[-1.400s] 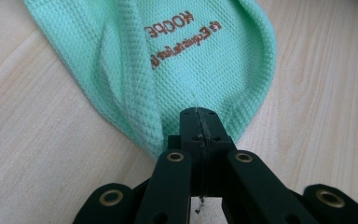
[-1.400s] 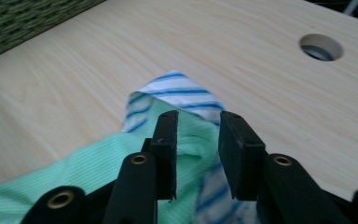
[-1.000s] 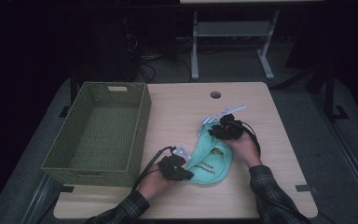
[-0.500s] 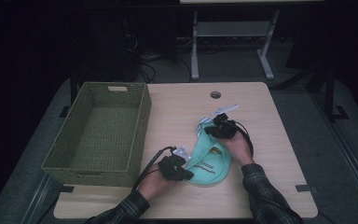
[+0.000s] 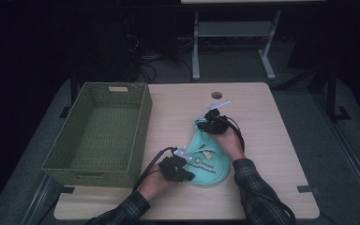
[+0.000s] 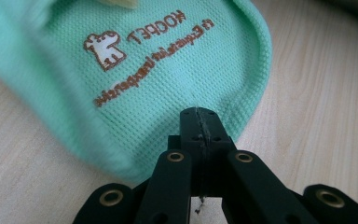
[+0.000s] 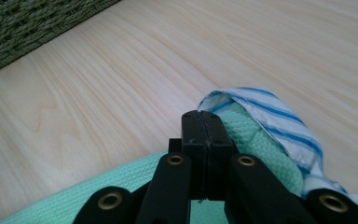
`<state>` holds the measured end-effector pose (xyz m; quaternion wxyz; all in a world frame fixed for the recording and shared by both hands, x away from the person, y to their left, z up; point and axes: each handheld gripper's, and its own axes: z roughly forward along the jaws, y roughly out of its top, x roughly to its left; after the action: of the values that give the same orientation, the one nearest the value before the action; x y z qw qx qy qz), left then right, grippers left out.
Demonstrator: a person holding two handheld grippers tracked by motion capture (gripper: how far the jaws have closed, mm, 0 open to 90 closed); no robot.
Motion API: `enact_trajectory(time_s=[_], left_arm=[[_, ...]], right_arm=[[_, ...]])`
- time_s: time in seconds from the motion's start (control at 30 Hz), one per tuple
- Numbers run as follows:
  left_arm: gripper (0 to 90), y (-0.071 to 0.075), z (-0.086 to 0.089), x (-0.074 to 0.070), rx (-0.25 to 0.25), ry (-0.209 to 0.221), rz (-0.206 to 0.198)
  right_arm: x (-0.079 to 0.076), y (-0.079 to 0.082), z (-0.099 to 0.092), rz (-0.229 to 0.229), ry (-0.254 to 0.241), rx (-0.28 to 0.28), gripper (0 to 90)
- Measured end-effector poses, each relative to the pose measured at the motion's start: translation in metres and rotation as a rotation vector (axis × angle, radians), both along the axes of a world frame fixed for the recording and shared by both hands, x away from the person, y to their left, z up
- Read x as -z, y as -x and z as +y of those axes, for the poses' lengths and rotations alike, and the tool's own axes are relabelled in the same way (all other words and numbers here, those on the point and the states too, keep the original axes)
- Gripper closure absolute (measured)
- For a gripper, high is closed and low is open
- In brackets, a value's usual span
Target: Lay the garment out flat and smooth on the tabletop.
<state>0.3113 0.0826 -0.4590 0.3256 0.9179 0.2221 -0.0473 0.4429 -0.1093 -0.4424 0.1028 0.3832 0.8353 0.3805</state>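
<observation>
Pinching the near hem of the mint-green bib (image 6: pixel 135 84), the left tool (image 6: pixel 199 122) is clamped on its fabric. Farther along the counter (image 5: pixel 272 122), the right tool (image 7: pixel 201 122) has just closed, seemingly gripping the bib's striped-lined far edge. A green wicker basket (image 5: pixel 98 131) stands alongside.

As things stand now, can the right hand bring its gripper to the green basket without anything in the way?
Probably yes. The table between the right gripper and the green basket looks bare. However, its jaws are shut at the far end of the mint cloth, so the cloth might be dragged along.
</observation>
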Motion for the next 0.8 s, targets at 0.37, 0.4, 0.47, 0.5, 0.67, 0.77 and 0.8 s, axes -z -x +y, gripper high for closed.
enact_trajectory(time_s=[0.37, 0.4, 0.47, 0.5, 0.67, 0.77, 0.8], left_arm=[[89.5, -0.001, 0.001, 0.0, 0.004, 0.005, 0.004], [89.5, -0.001, 0.001, 0.0, 0.004, 0.005, 0.004], [89.5, -0.001, 0.001, 0.001, 0.0, 0.006, 0.008], [89.5, -0.001, 0.001, 0.001, 0.0, 0.006, 0.008], [89.5, -0.001, 0.001, 0.001, 0.0, 0.006, 0.012], [89.5, -0.002, 0.001, 0.001, 0.007, 0.004, 0.01], [89.6, -0.002, 0.001, 0.001, 0.006, 0.004, 0.012]], right_arm=[[-0.001, 0.001, -0.001, 0.0, -0.03, -0.011, 75.1], [-0.001, 0.001, -0.001, 0.0, -0.03, -0.011, 75.1], [-0.012, 0.006, -0.015, -0.014, -0.041, -0.008, 75.6], [-0.014, 0.007, -0.019, -0.015, -0.046, -0.006, 75.8], [-0.021, 0.016, -0.037, -0.023, -0.054, -0.003, 79.5], [-0.023, 0.028, -0.054, -0.036, -0.058, -0.003, 87.6], [-0.023, 0.032, -0.059, -0.034, -0.064, 0.005, 88.3]])
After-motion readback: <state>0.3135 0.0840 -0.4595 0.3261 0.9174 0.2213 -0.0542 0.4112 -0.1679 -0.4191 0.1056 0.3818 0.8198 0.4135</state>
